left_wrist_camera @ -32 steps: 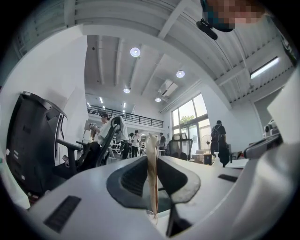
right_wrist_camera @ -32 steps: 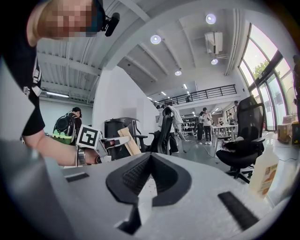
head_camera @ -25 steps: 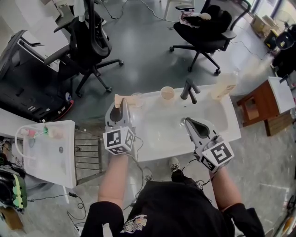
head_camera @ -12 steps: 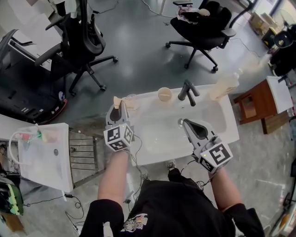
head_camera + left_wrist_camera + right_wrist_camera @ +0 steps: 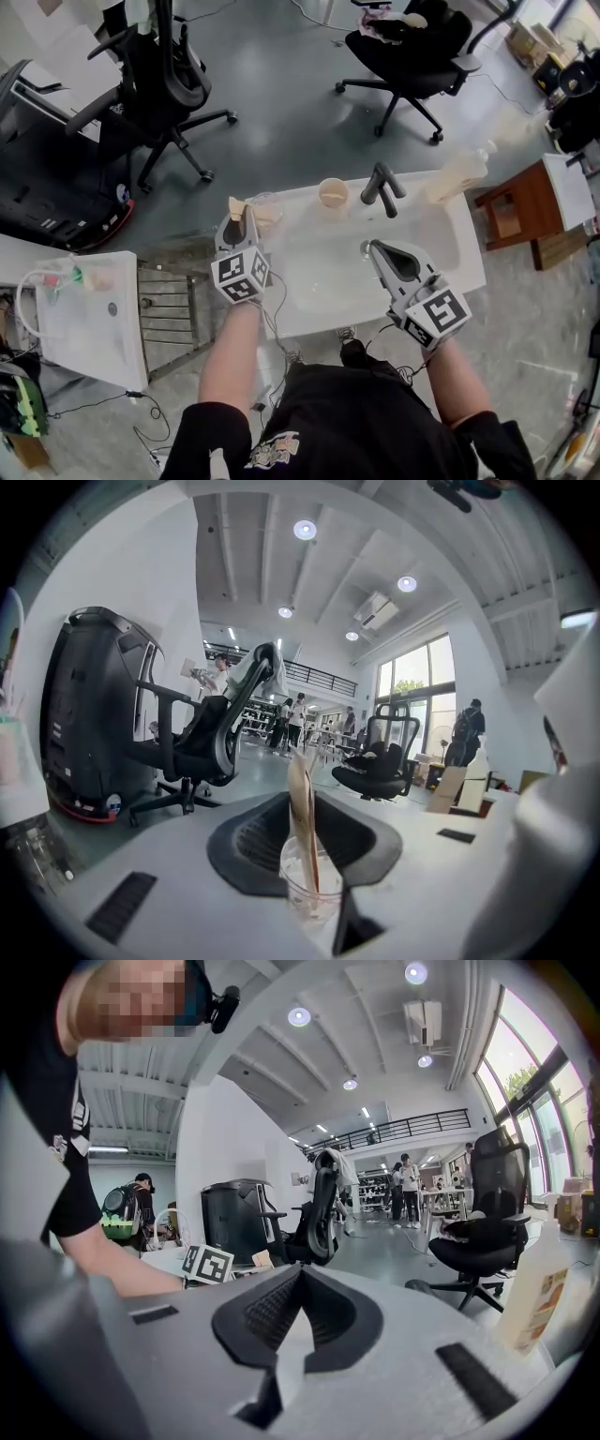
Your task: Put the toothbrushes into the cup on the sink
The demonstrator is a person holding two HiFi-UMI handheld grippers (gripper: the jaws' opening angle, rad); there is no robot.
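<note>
Middle of the sink (image 5: 319,272) was wide open, loads of room between the left gripper (image 5: 240,216) and right gripper (image 5: 372,247). The back edge was the crowded bit: clear cup (image 5: 270,204) at the left, then paper cup (image 5: 333,192), faucet (image 5: 382,185), and bottle (image 5: 457,174) far right. The toothbrush (image 5: 298,799) in the left jaws stood at the clear cup's mouth.

White sink (image 5: 442,255); black faucet (image 5: 380,183); tan toothbrush (image 5: 300,799); black chair (image 5: 427,54); grey floor (image 5: 281,84).
</note>
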